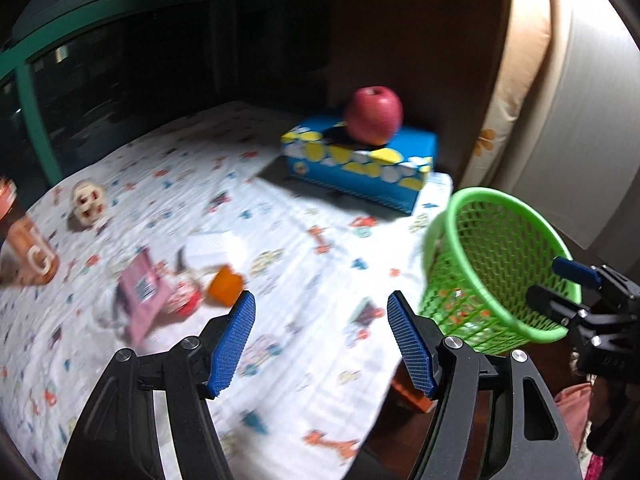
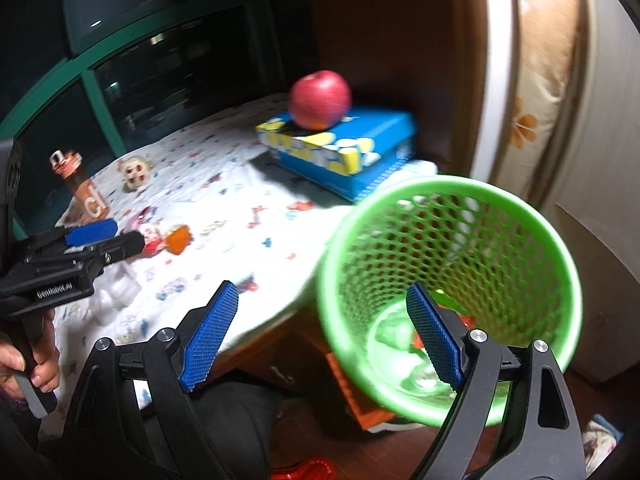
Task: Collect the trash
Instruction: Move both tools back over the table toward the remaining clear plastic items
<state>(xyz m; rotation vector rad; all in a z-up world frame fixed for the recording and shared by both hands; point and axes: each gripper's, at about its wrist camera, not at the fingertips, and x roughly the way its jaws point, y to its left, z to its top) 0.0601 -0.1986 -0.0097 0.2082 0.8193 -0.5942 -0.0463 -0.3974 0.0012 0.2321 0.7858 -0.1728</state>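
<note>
Loose trash lies on the patterned tablecloth (image 1: 304, 224): a pink wrapper (image 1: 140, 296), a red-and-white wrapper (image 1: 184, 300), an orange piece (image 1: 226, 290) and white paper (image 1: 216, 248). My left gripper (image 1: 320, 304) hovers open just right of this litter, with nothing between its pads. A green mesh basket (image 2: 460, 248) tilts beside the table's right edge, with scraps at its bottom. My right gripper (image 2: 320, 312) is open: one pad sits inside the basket, the other stays outside, clear of the wall. What bears the basket I cannot tell. The left wrist view shows the right gripper (image 1: 542, 282) at the basket (image 1: 492, 264) rim.
A red apple (image 1: 374, 116) rests on a blue tissue box (image 1: 360, 160) at the table's back right. An orange bottle (image 1: 28, 248) and a small pale toy (image 1: 88, 202) stand at the left. A dark window frames the back; a curtain hangs on the right. An orange box (image 2: 352, 392) sits under the table.
</note>
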